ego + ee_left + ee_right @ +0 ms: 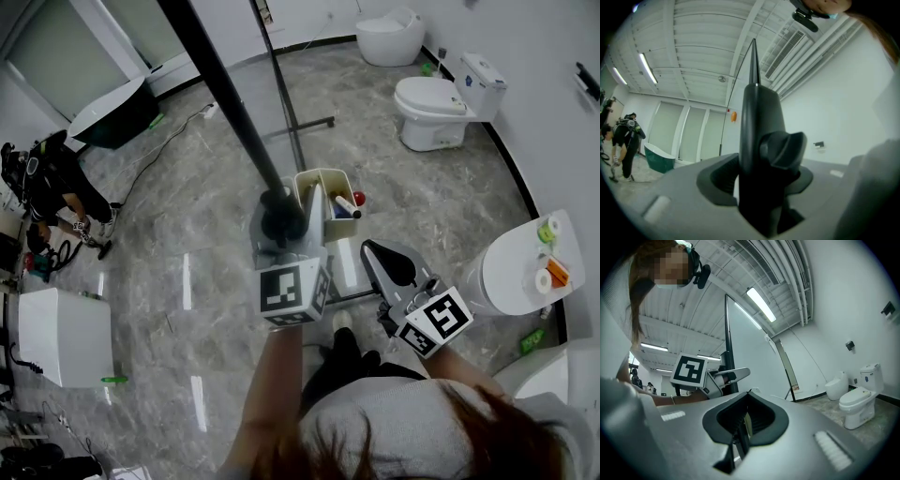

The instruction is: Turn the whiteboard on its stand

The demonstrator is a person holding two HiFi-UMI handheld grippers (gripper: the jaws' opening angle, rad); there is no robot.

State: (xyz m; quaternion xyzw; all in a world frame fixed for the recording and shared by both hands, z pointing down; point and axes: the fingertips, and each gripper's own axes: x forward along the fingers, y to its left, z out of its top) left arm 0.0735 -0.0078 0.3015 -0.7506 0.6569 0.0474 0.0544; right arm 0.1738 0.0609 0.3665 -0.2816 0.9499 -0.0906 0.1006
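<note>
The grey marbled floor (187, 216) is hard and glossy, so I'd expect the feet of anything standing on it to skate.

The whiteboard (752, 357) is a broad, flat, slick white panel that rises just beside the pen tray (323, 187). It looks stiff, and bulky rather than heavy. On its stand (283, 84) of thin dark tube it is probably top-heavy and quick to swing. The face offers nothing to pinch, so the edge is the place to take it, low down near the tray, with a steady push.

A thick black bar (225, 94) climbs from beside the tray; it is smooth, matte and rigid (whether it is the board's rim or an upright, I cannot tell).

The tray is a pale, boxy bin. The left tool (281, 225), touching the bar just beside the tray, is clamped around that bar and held fairly wide by its thickness. The right tool (375, 253) is near the tray on the far side from the bar, its jaws drawn together on nothing.

A moulded black knob (780, 147) juts from the bar. Small round markers (345, 204) lie loose in the tray and could roll.
</note>
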